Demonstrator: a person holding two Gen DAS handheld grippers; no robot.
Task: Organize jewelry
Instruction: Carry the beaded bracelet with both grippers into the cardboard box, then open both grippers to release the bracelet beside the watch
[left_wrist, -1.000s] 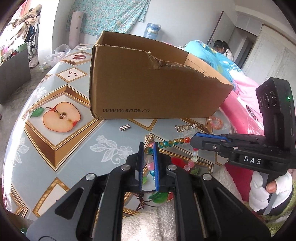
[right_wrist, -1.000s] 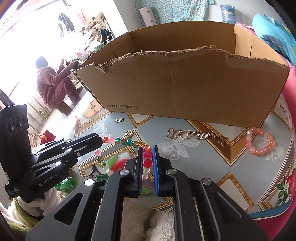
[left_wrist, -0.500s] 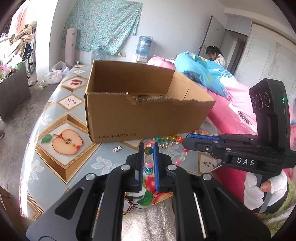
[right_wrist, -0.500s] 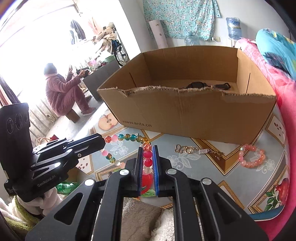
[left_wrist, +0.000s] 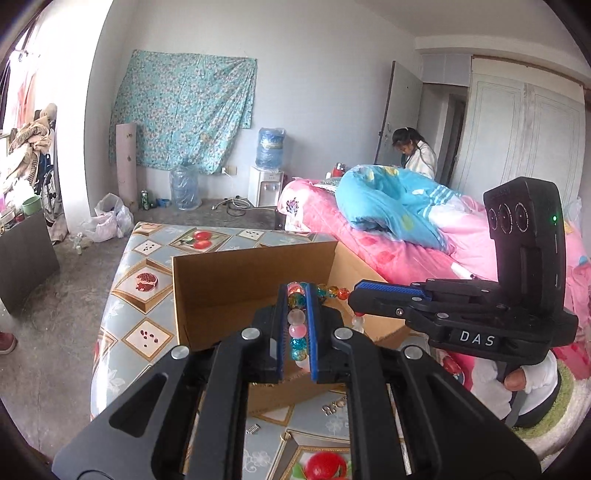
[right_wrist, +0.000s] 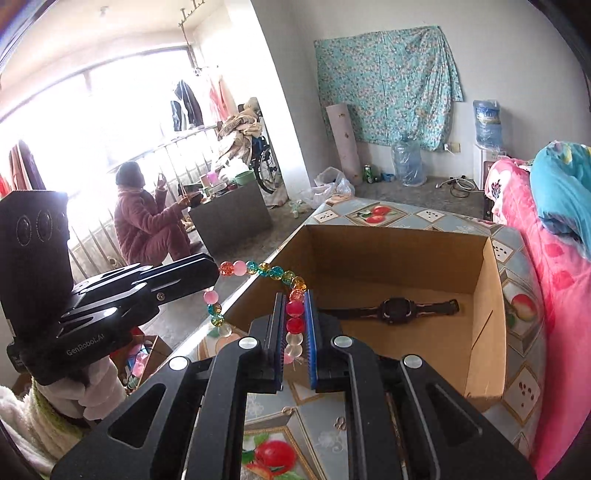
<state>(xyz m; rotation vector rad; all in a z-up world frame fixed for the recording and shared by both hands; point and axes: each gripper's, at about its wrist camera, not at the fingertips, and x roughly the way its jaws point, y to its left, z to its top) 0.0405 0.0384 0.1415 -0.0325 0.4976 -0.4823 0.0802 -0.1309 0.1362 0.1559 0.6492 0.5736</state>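
Both claws clamp the multicoloured glass-bead strand (right_wrist: 271, 273): left claw (left_wrist: 297, 328) grips one end, right claw (right_wrist: 294, 332) the other, the beads draped between them, lifted above the near wall of the open brown cardboard box (right_wrist: 484, 314). A black wristwatch (right_wrist: 395, 309) lies in the box ahead of the right claw. Risks: uneven release lets the strand swing outside onto the fruit-patterned bench (right_wrist: 517, 280); pulling apart may snap the thread.

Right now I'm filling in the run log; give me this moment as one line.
left gripper: shut on bead strand | right gripper: shut on bead strand | strand: above cardboard box | box: holds watch
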